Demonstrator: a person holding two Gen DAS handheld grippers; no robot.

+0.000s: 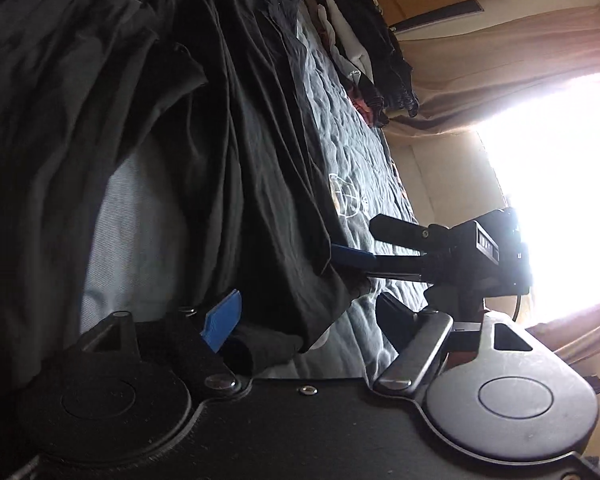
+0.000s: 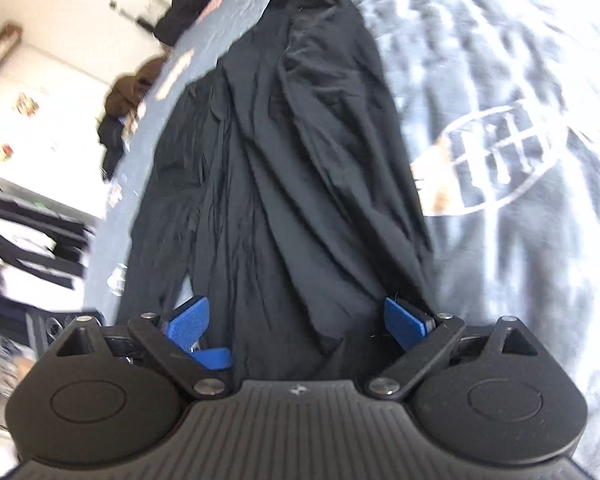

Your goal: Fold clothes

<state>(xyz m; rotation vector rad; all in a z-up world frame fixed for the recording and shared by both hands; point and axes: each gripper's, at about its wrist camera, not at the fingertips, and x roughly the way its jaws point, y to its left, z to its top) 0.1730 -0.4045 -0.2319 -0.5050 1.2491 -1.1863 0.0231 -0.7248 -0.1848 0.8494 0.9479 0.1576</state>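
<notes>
The right gripper (image 2: 296, 324) has its blue-padded jaws wide apart, and the crumpled black cloth garment (image 2: 284, 184) lies between them without being pressed. From the jaws, the garment stretches away over the grey-blue quilted bedcover (image 2: 500, 80). The left gripper (image 1: 304, 316) also stands with jaws apart; a fold of the black garment (image 1: 260, 200) lies between them, not clamped. Beyond, a pile of dark and white clothes (image 1: 364, 48) rests at the far end of the bedcover (image 1: 352, 136), near beige curtains (image 1: 500, 52).

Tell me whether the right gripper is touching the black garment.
Touching. The right wrist view shows the black garment bunched between the right gripper fingers, its cloth lying against the right-hand blue pad.
</notes>
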